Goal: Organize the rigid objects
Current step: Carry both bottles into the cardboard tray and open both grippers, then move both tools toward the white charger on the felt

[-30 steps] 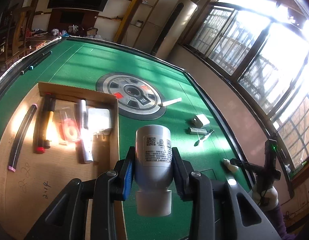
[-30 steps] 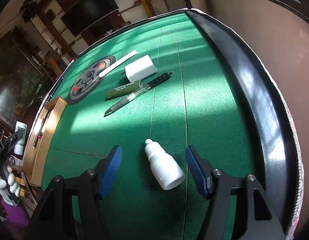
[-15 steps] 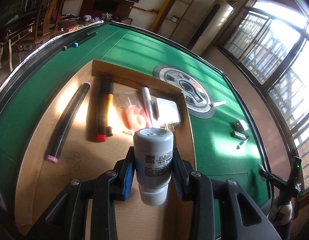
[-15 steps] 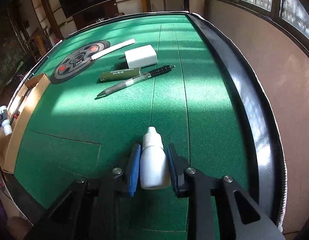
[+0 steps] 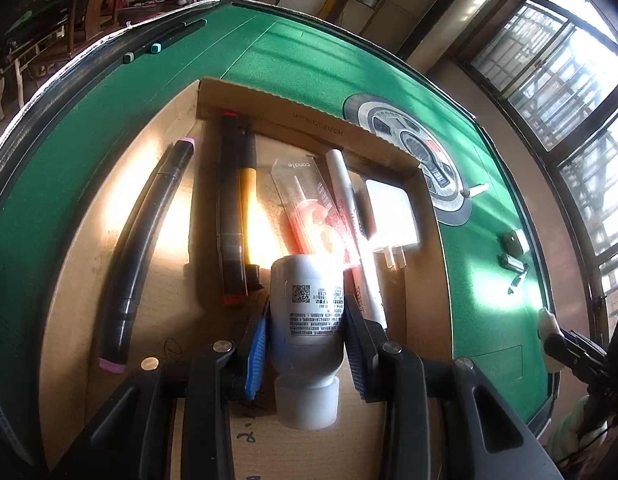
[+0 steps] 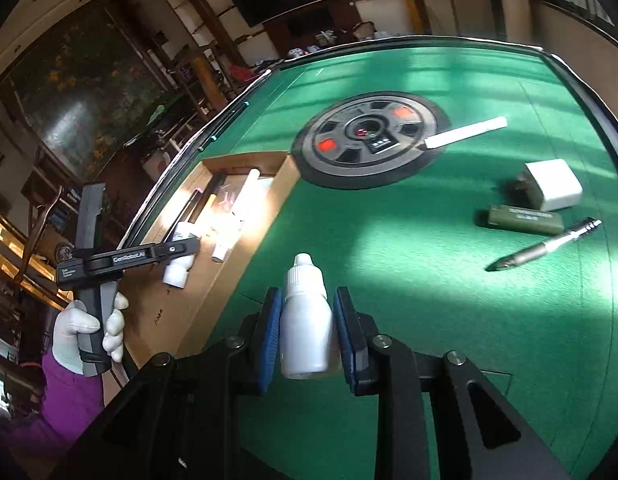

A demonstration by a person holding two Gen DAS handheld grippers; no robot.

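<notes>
Your left gripper (image 5: pixel 305 334) clamps a smooth grey round-shouldered bottle (image 5: pixel 307 304), cap toward the camera, over the shallow cardboard tray (image 5: pixel 427 280) where long matte markers (image 5: pixel 143 252) lie in a row. Your right gripper (image 6: pixel 305 328) pinches a small glossy white dropper bottle (image 6: pixel 305 320), ribbed cap forward, above the fuzzy green felt table (image 6: pixel 449 312), beside the tray
</notes>
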